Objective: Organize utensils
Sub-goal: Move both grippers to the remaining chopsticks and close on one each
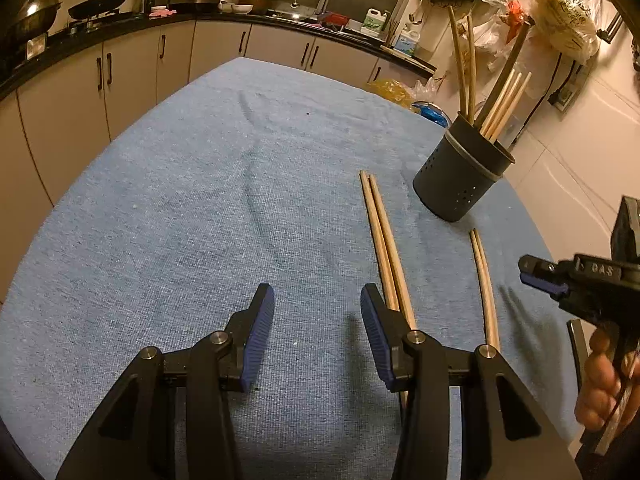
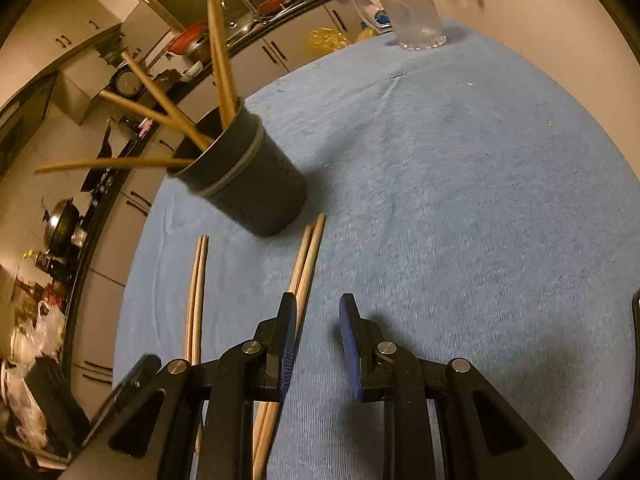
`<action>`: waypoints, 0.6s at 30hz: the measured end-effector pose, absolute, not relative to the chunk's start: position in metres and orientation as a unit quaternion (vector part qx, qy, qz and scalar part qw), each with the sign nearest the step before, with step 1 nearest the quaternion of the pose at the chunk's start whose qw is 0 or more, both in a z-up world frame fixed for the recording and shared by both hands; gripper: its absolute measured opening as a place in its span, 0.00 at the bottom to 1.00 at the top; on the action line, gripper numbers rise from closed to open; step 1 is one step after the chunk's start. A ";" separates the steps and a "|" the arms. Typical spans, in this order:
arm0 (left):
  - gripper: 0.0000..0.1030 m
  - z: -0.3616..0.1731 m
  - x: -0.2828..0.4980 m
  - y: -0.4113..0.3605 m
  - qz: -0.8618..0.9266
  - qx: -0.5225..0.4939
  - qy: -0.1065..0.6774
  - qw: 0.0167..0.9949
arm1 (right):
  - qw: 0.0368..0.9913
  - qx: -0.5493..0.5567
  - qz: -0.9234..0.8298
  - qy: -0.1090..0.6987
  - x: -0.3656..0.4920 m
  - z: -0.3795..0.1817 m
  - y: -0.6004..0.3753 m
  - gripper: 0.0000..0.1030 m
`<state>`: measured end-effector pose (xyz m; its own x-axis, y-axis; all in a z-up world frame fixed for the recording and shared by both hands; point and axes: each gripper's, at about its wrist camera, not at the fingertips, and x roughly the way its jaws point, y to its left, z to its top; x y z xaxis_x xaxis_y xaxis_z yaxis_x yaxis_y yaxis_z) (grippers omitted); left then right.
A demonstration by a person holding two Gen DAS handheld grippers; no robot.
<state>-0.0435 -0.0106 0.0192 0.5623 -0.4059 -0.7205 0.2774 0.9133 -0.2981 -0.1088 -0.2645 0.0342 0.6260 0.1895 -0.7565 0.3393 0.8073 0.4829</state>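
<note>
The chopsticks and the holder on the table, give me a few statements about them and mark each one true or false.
1. Two pairs of chopsticks lie flat on the blue cloth. True: one pair by the left gripper, the other pair further right.
2. The black holder is empty. False: several chopsticks and longer utensils stand in it.
3. The holder has tipped over. False: it stands upright on the cloth.
4. The right gripper grips a pair of chopsticks. False: nothing is between its fingers; the pair lies outside the left finger.
5. A clear glass stands at the cloth's far edge. True.
</note>
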 end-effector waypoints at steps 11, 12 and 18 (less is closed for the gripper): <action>0.42 0.020 -0.044 -0.010 -0.198 -0.078 0.423 0.881 | 0.837 0.272 -0.036 0.473 -0.073 0.025 -0.243 0.10; 0.42 0.020 -0.044 -0.010 -0.198 -0.078 0.423 0.881 | 0.837 0.267 -0.038 0.477 -0.072 0.024 -0.242 0.10; 0.42 0.020 -0.045 -0.011 -0.199 -0.078 0.423 0.881 | 0.833 0.238 -0.052 0.497 -0.063 0.018 -0.236 0.08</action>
